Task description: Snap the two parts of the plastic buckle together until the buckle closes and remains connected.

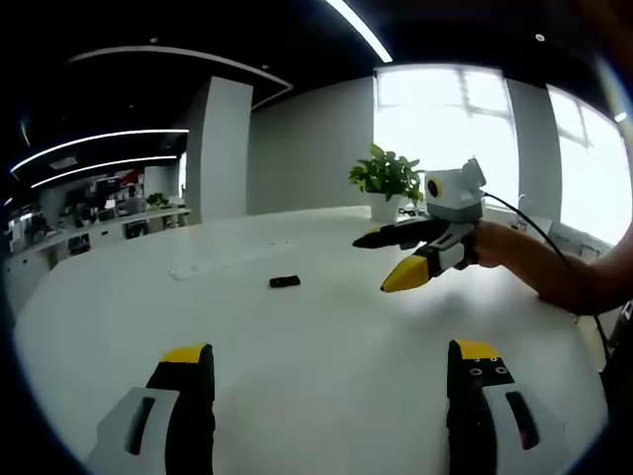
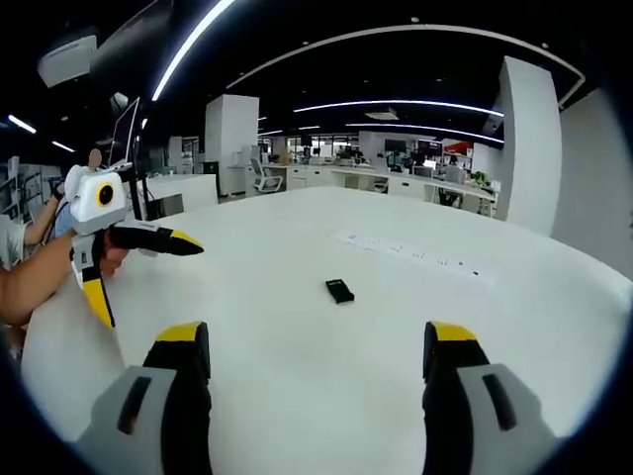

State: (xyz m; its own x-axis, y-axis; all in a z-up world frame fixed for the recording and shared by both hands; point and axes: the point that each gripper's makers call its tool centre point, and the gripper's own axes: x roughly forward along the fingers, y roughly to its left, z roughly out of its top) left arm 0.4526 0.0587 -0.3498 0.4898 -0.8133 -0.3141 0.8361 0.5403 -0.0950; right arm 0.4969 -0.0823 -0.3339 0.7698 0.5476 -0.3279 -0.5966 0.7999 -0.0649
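A small black plastic buckle lies flat on the white table, well ahead of my left gripper, which is open with nothing between its jaws. The right gripper hovers above the table at the right of the left gripper view, held by a hand, its jaws apart. In the right gripper view the same buckle lies ahead of my open right gripper. The left gripper shows at the left of that view, open. Whether the buckle is one piece or two I cannot tell.
A potted plant stands at the table's far edge by bright windows. A flat white power strip lies beyond the buckle. A person's forearm reaches in from the right. Office desks and a pillar stand behind.
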